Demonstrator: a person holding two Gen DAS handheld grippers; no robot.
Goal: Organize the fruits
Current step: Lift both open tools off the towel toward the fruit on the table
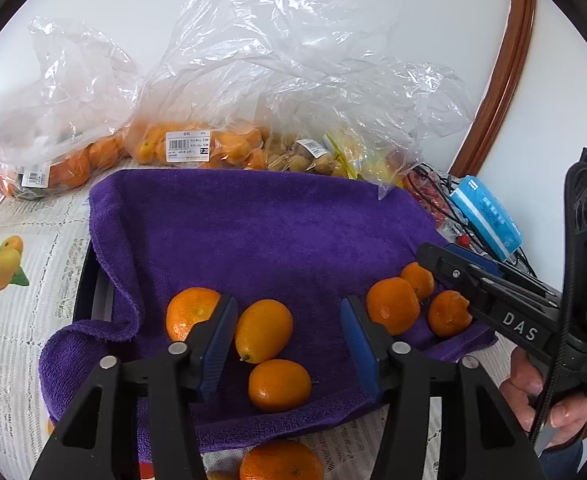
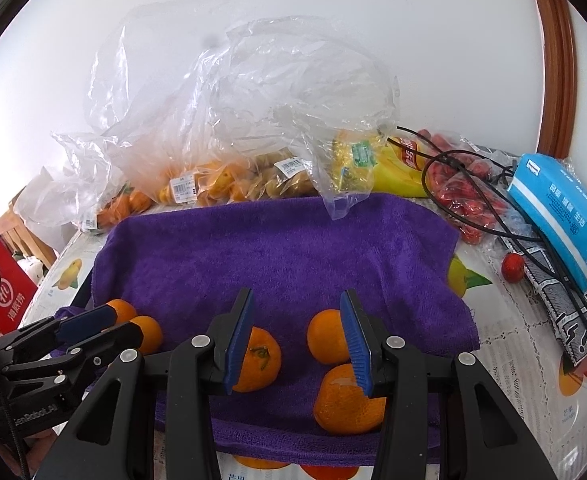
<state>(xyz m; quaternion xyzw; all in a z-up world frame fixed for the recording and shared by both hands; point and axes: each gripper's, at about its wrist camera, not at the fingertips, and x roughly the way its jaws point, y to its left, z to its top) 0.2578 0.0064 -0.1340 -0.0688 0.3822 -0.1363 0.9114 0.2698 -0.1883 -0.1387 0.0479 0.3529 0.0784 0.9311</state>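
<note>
Mandarins point(image 1: 263, 330) are laid out on the purple towel point(image 1: 277, 224) at lower centre, cushioned against rolling. The left claw point(image 1: 289, 340) is held released, straddling one; the right claw point(image 2: 297, 344) is parted, gripping nothing.

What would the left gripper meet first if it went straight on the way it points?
Probably the oval orange kumquat lying between the left gripper's open blue pads, on the purple terry towel; depth is hard to judge.
</note>
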